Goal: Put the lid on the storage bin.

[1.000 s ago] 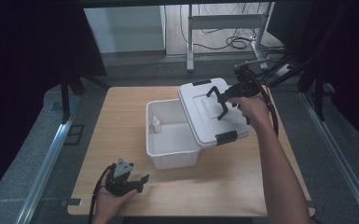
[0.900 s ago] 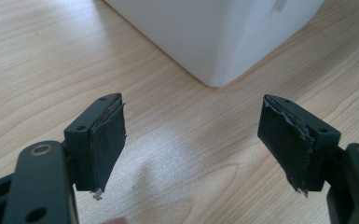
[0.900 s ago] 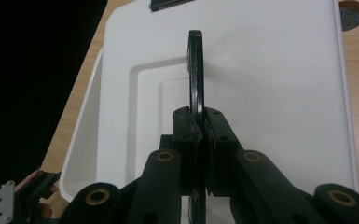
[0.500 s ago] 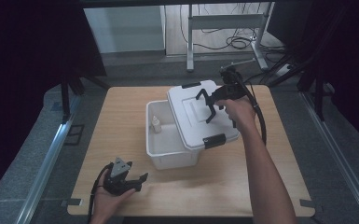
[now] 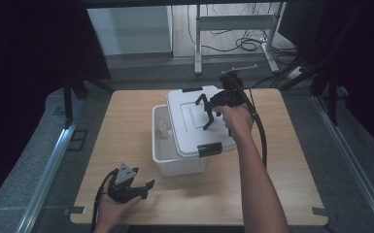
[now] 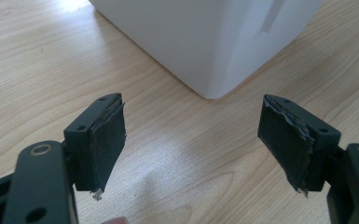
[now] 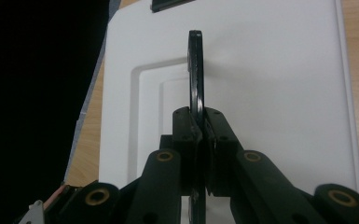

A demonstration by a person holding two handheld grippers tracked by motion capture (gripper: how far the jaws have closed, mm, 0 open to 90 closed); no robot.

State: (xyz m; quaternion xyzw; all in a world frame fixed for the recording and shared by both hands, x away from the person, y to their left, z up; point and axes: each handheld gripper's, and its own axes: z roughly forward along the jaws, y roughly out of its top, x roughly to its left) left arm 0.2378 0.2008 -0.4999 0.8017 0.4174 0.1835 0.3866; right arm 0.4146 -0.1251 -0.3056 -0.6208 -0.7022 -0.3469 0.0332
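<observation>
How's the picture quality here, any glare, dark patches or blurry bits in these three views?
High view: dim and soft, room edges nearly black, the table evenly lit. Left gripper view: glare on the wood by the white box; the left gripper pads sharp. Right gripper view: the white lid bright and washed out, left side black, the right gripper close and slightly soft on the black handle.
</observation>
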